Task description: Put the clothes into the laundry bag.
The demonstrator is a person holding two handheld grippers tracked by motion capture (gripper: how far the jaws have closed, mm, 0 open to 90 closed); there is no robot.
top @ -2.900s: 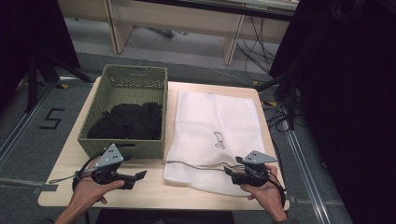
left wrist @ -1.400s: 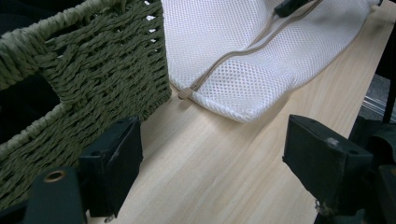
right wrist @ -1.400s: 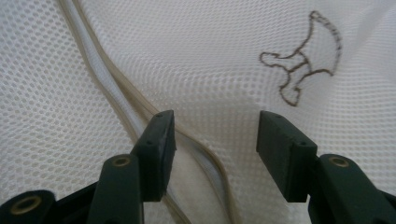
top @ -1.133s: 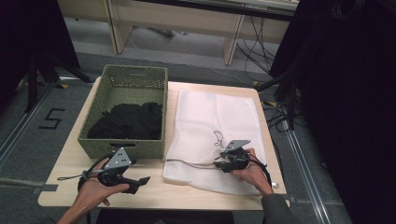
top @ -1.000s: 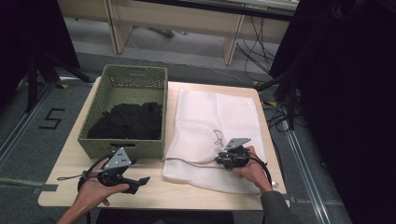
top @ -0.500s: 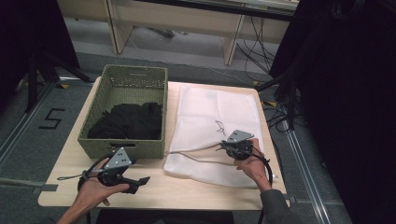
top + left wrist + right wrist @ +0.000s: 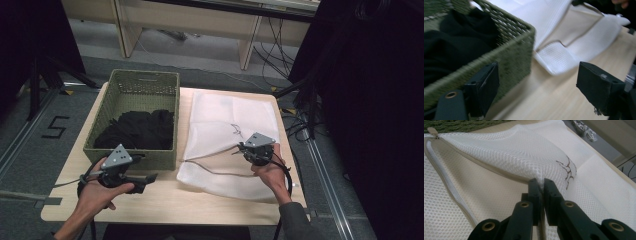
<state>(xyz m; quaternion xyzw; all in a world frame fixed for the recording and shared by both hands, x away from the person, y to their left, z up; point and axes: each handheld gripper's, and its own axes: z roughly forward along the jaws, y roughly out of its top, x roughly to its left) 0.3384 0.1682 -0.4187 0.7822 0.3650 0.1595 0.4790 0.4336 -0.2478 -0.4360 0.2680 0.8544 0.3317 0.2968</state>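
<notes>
A white mesh laundry bag (image 7: 225, 115) lies flat on the right half of the wooden table (image 7: 150, 210). My right gripper (image 7: 240, 148) is shut on the bag's upper layer (image 7: 541, 176) beside a small embroidered mark (image 7: 569, 170). It holds that layer up, so the zippered mouth (image 7: 449, 187) gapes. A green woven basket (image 7: 145, 75) holding black clothes (image 7: 135, 130) stands on the left. My left gripper (image 7: 150, 178) hovers open at the basket's near right corner (image 7: 519, 50). Nothing is between its wide-apart jaws.
The bag's near corner (image 7: 554, 60) lies close to the basket. Bare wood runs along the table's front edge. Cables (image 7: 300, 125) trail on the floor at the right, and a taped "5" (image 7: 55, 127) marks the floor at the left. Shelving legs stand behind the table.
My right gripper moved from the table's front edge onto the bag, shut on the upper layer and raised it, which opened the mouth. The left hand rose slightly.
</notes>
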